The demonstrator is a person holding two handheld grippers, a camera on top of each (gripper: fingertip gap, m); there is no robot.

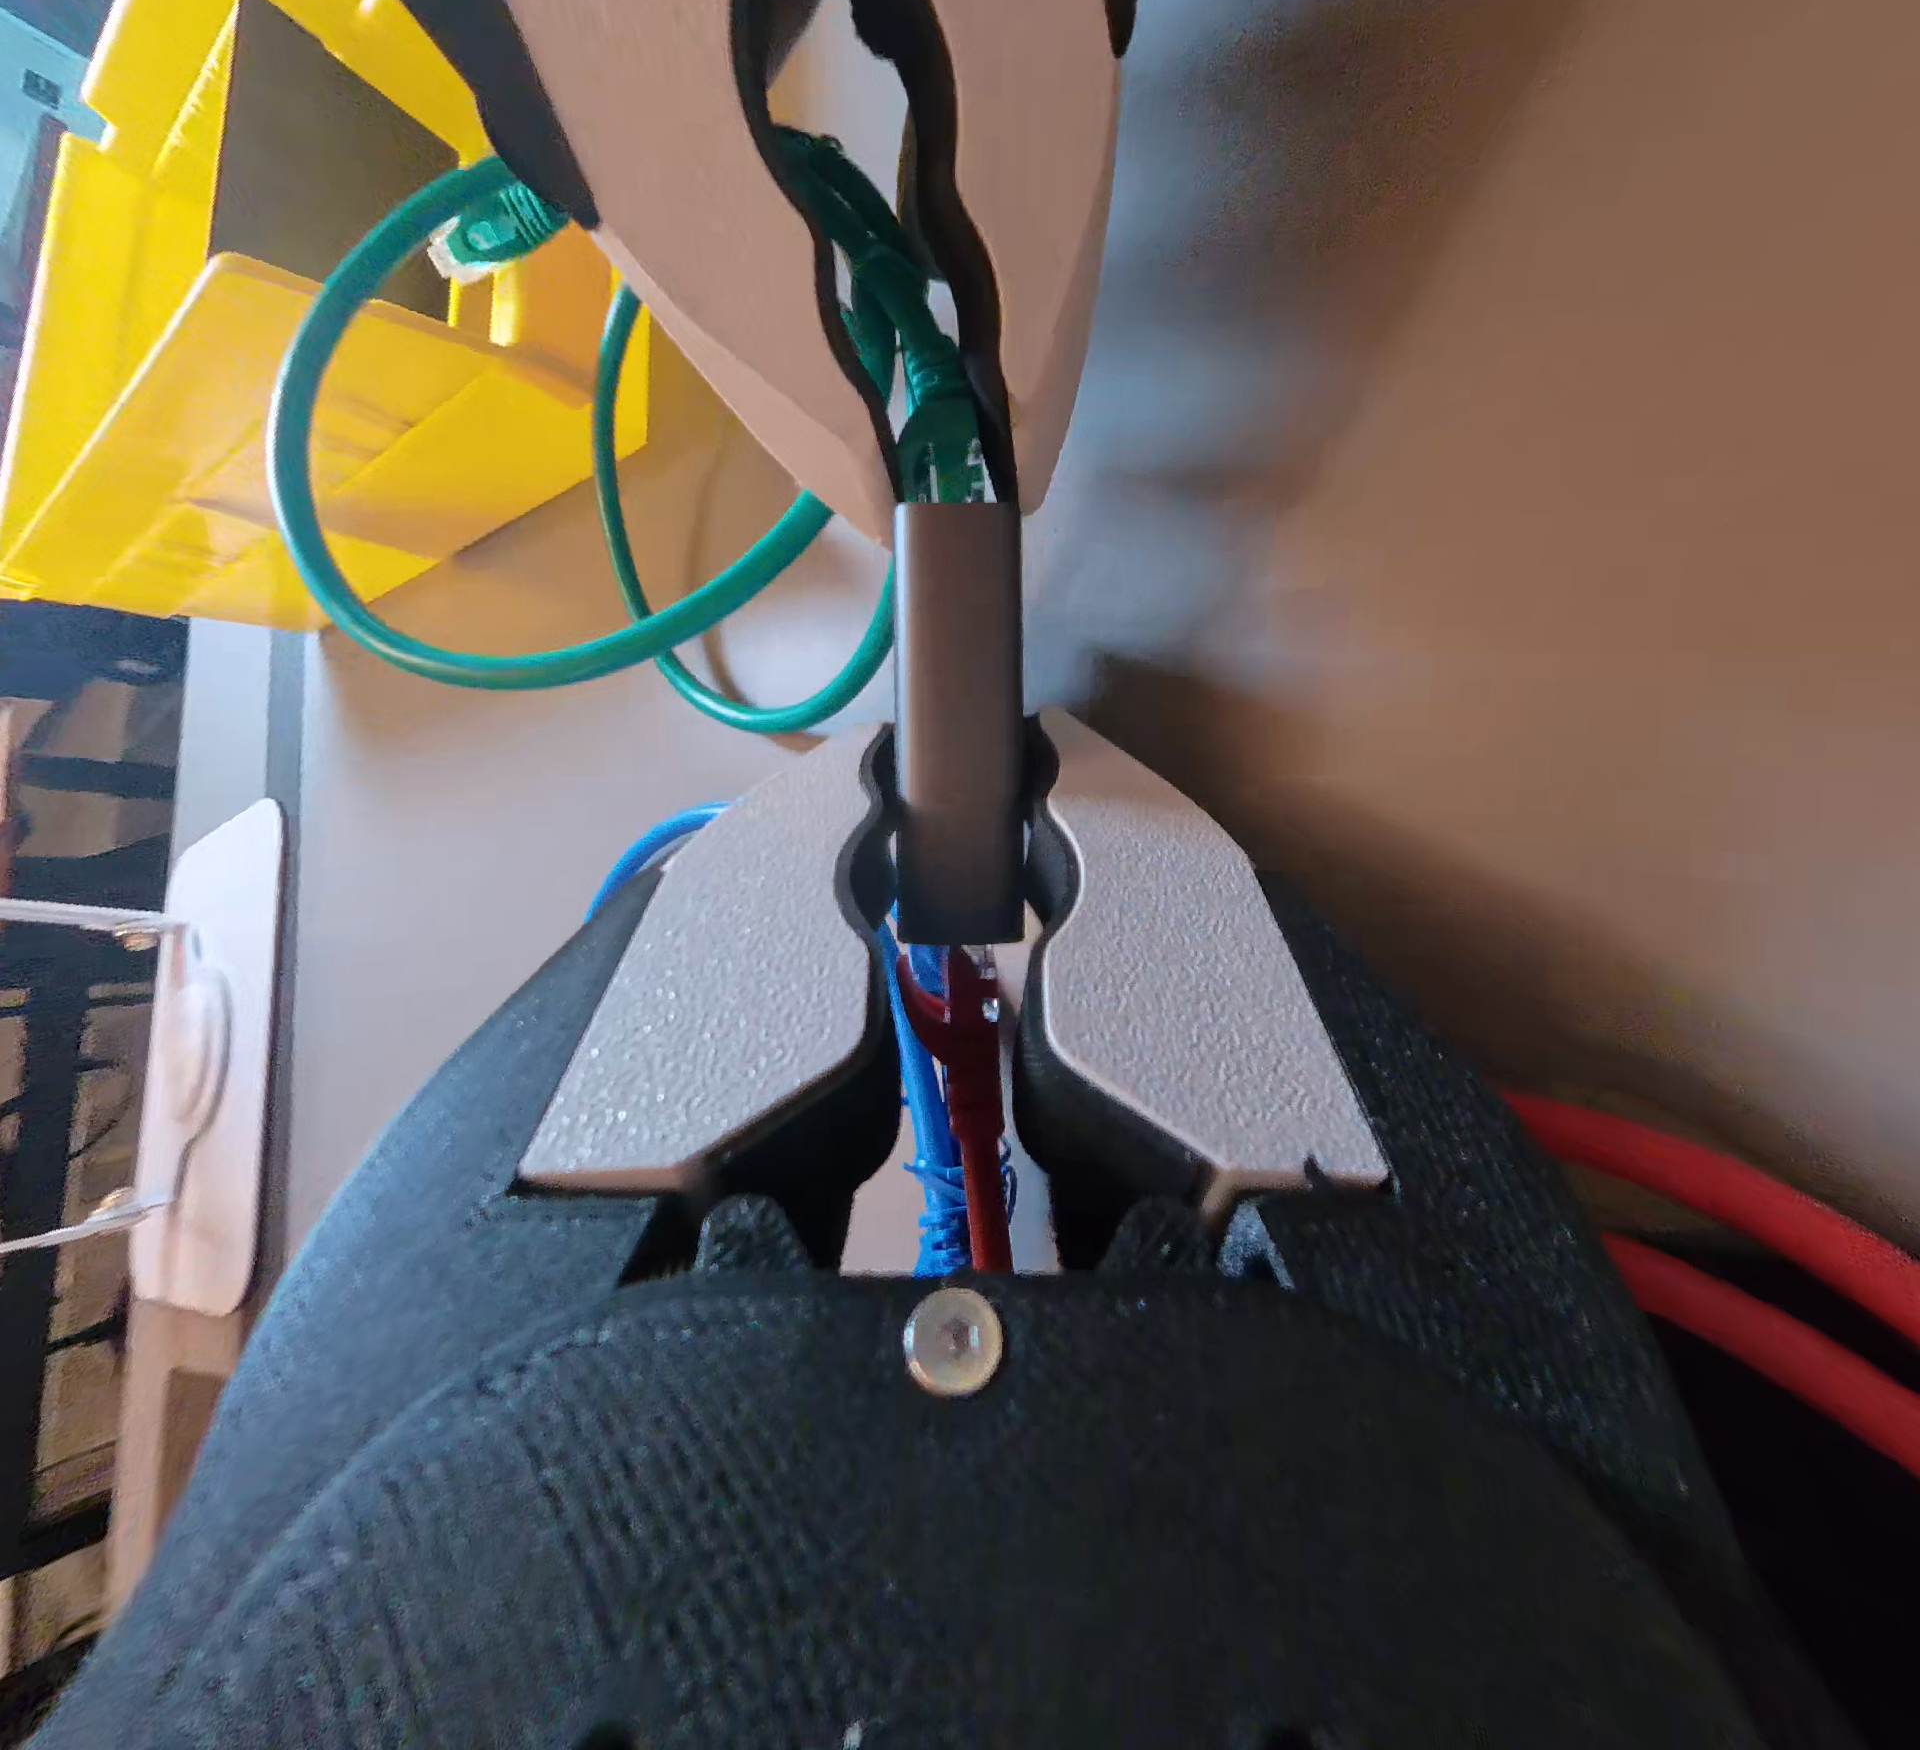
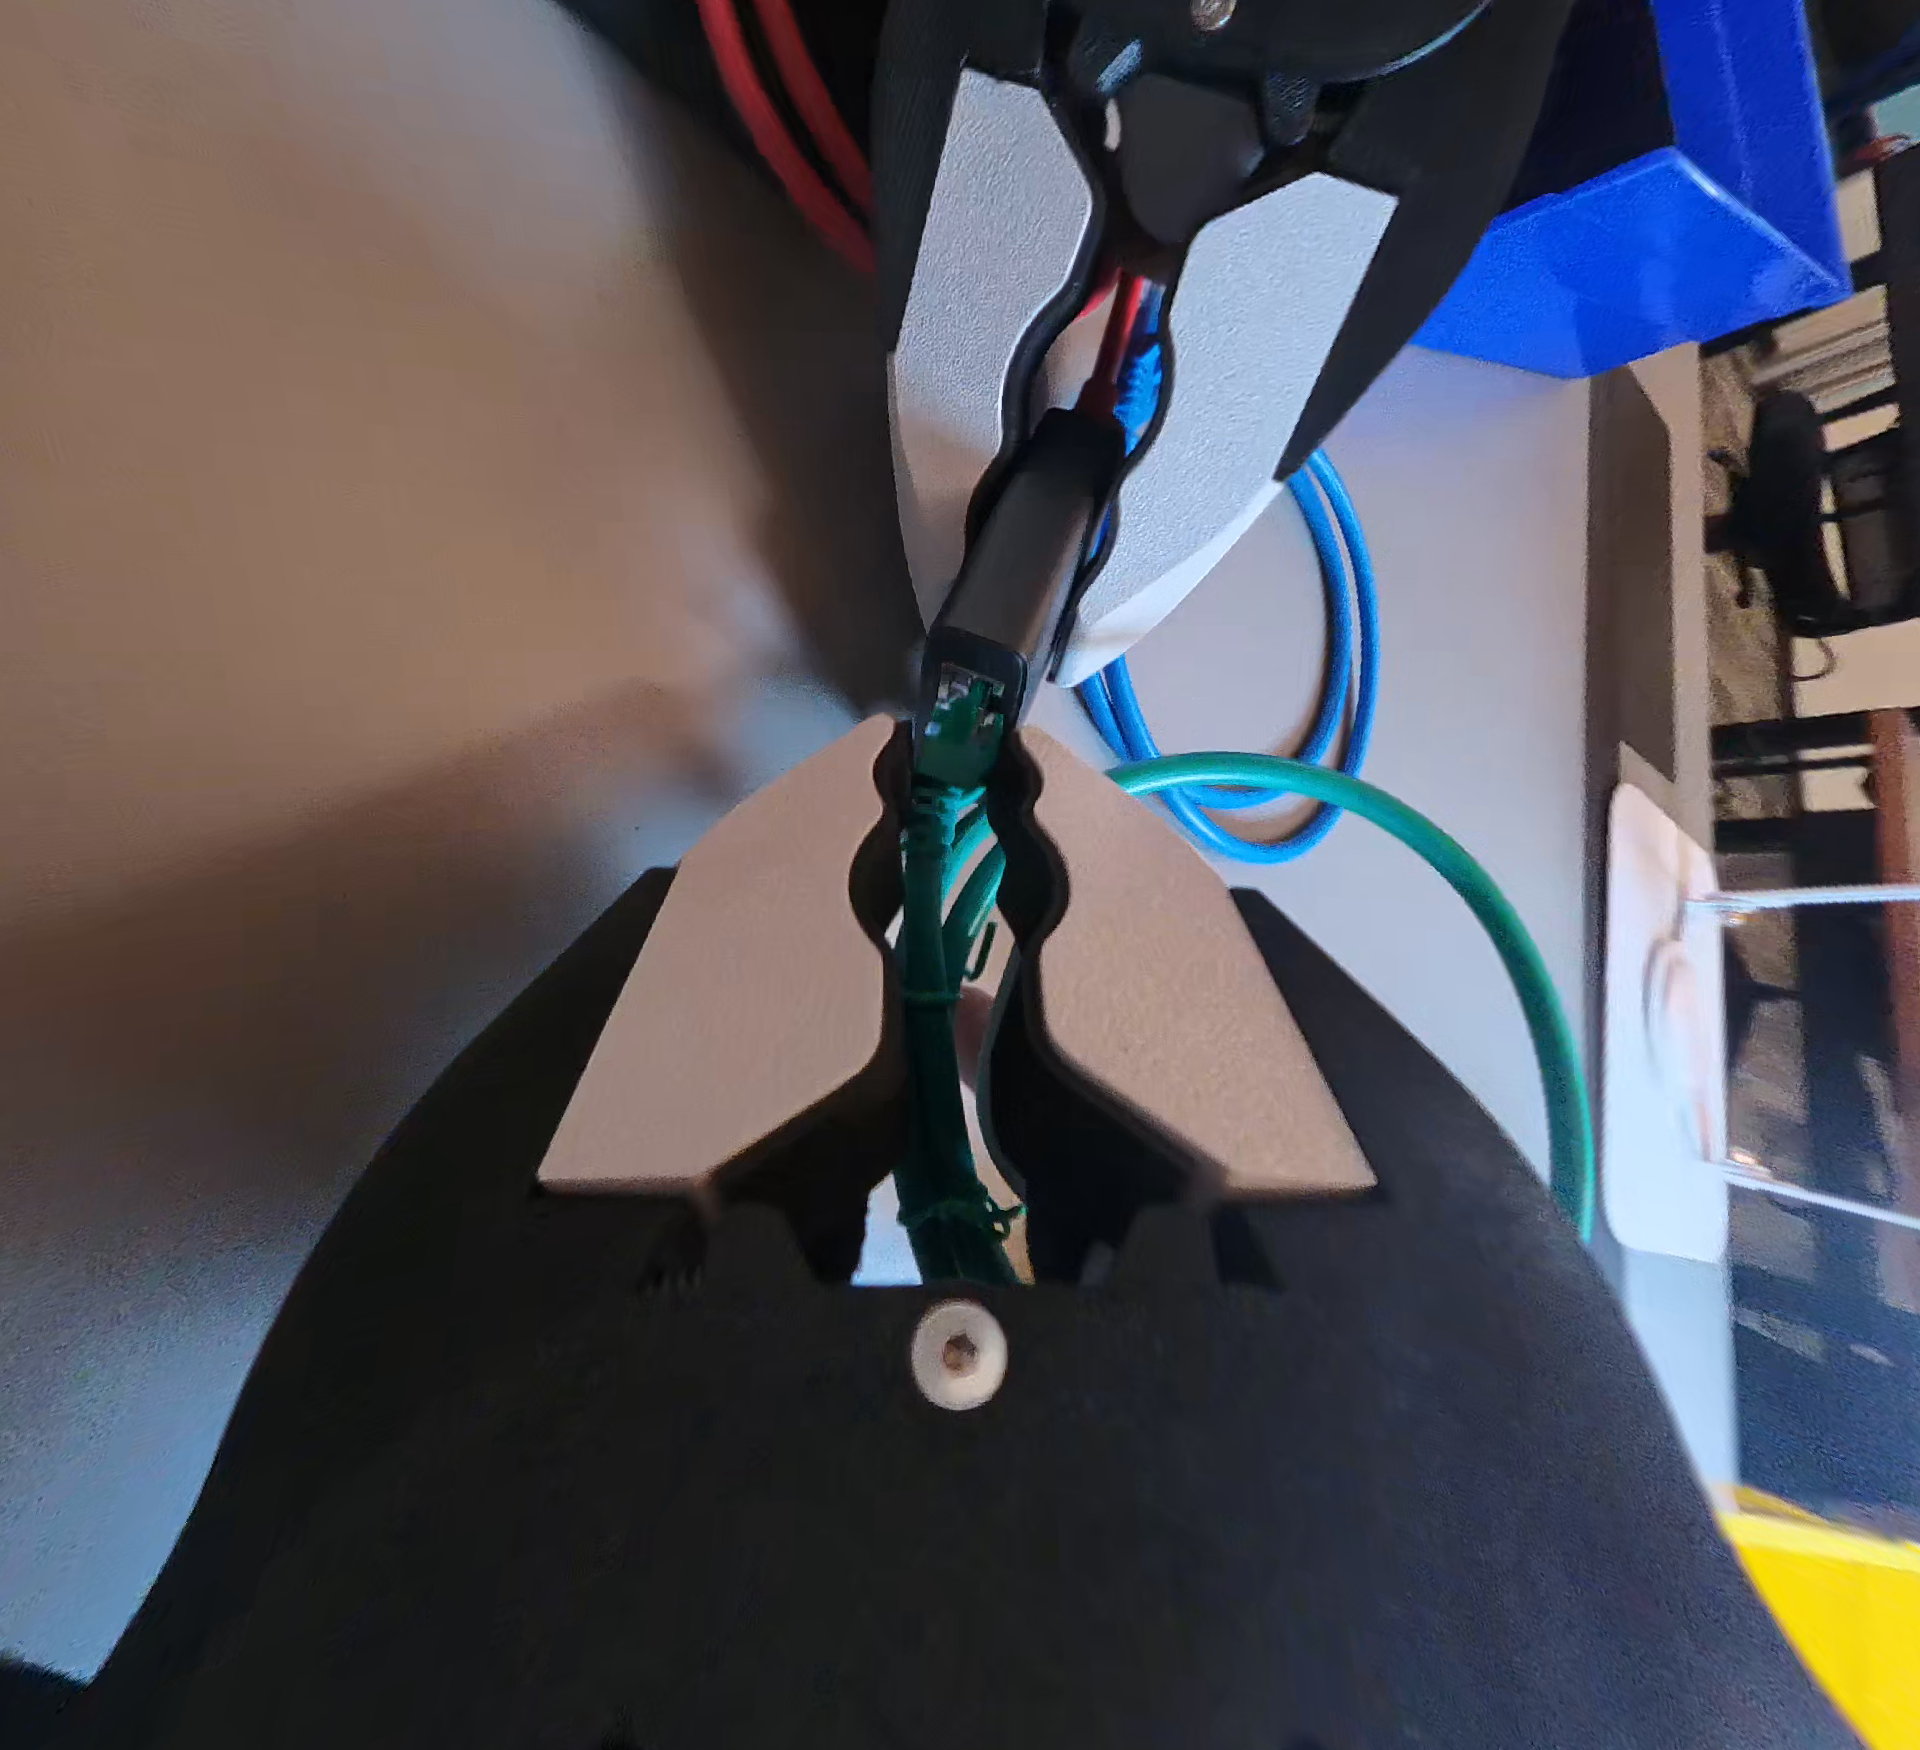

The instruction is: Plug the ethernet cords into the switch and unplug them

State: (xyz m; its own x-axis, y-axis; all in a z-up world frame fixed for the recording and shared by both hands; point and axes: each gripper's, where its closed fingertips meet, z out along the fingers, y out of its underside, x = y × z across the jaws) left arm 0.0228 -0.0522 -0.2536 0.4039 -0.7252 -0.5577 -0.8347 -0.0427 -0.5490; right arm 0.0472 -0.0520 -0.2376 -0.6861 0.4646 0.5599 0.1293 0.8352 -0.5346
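Left wrist view puts the small dark grey metal block that serves as the switch (image 1: pixel 958 765) at frame centre, clamped between the fingers of our left gripper (image 1: pixel 958 827). A red ethernet plug (image 1: pixel 961 1014) and a blue ethernet cord (image 1: pixel 920 1098) enter its near end, so we judge those two as already plugged in.

At its far end, just above centre, the green ethernet plug (image 1: pixel 940 453) sits at the mouth of the block, pinched by our right gripper (image 1: pixel 951 474), which is closed on it. The right wrist view shows that plug's clear tip (image 2: pixel 961 713) inside the socket opening; we cannot tell whether it has latched. We judge the task as partway along, at the green cord's insertion or removal.

Outward, the green cord (image 1: pixel 312 495) loops across the pale counter (image 1: pixel 499 765) toward a yellow plastic bin (image 1: pixel 187 412) at upper left. A blue plastic bin (image 2: pixel 1662 246) sits at the right wrist view's upper right.
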